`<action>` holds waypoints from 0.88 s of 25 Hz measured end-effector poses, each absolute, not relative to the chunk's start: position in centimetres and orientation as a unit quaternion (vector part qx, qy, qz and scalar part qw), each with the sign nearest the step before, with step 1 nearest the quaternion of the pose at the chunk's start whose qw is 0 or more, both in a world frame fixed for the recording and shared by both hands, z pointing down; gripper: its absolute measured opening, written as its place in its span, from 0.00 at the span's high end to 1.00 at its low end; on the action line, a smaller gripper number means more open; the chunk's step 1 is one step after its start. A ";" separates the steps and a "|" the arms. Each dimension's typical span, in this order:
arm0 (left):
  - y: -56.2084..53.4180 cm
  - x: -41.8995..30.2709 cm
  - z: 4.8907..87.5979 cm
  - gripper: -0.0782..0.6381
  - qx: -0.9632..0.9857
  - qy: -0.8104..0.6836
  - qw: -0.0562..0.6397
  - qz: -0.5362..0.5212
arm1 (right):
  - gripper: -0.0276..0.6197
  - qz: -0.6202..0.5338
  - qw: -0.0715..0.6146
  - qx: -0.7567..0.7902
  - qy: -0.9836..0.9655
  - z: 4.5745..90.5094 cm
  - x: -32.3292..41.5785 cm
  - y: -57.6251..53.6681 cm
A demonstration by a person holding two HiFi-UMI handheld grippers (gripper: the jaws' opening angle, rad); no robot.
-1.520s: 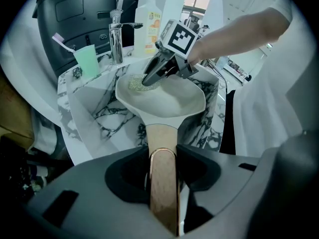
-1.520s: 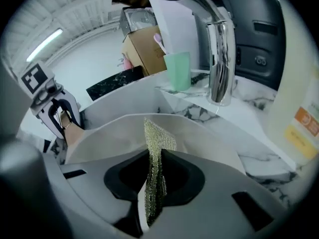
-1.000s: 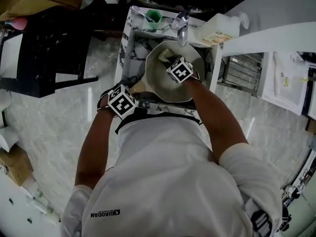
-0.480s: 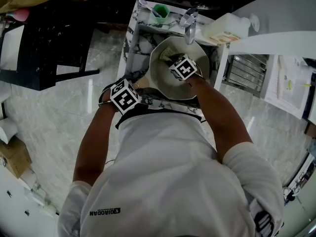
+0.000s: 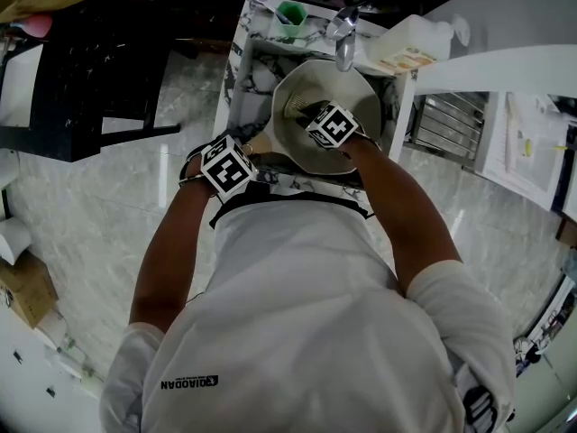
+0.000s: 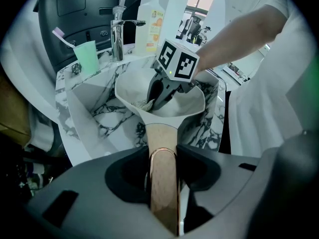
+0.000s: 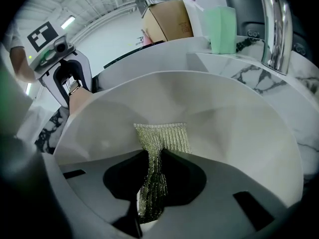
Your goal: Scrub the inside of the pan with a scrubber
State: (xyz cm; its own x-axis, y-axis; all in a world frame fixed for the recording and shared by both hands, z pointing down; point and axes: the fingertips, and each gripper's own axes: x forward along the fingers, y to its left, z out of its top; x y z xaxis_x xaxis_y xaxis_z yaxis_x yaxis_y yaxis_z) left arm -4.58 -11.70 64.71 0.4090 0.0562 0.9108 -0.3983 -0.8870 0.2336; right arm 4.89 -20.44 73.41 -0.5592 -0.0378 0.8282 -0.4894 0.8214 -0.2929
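Observation:
A white pan [image 5: 317, 115] sits tilted in the marble sink [image 5: 242, 84]. Its wooden handle [image 6: 163, 156] runs between the jaws of my left gripper [image 6: 163, 183], which is shut on it; in the head view that left gripper [image 5: 225, 170] is at the sink's near left edge. My right gripper [image 5: 326, 124] reaches into the pan and is shut on a pale green mesh scrubber [image 7: 158, 148]. The scrubber's free end lies spread against the pan's inner wall [image 7: 224, 128]. From the left gripper view the right gripper [image 6: 167, 86] shows inside the pan bowl [image 6: 189, 101].
A chrome tap [image 5: 343, 34] hangs over the pan's far rim. A green cup [image 5: 292, 13] with a toothbrush stands at the sink's back left, a soap bottle [image 5: 410, 48] at the back right. A black chair [image 5: 81, 70] is on the left.
The right gripper has shifted a little with the scrubber inside the pan. The left gripper keeps its hold on the handle.

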 end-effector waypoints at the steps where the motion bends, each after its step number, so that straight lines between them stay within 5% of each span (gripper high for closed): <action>1: -11.7 -4.5 64.7 0.64 0.812 -0.105 0.212 0.533 | 0.82 0.256 0.444 0.151 -0.846 73.3 4.8 -20.0; 22: -11.6 -4.5 64.8 0.64 0.816 -0.110 0.194 0.533 | 0.82 0.295 0.478 0.048 -0.826 72.5 4.9 -13.0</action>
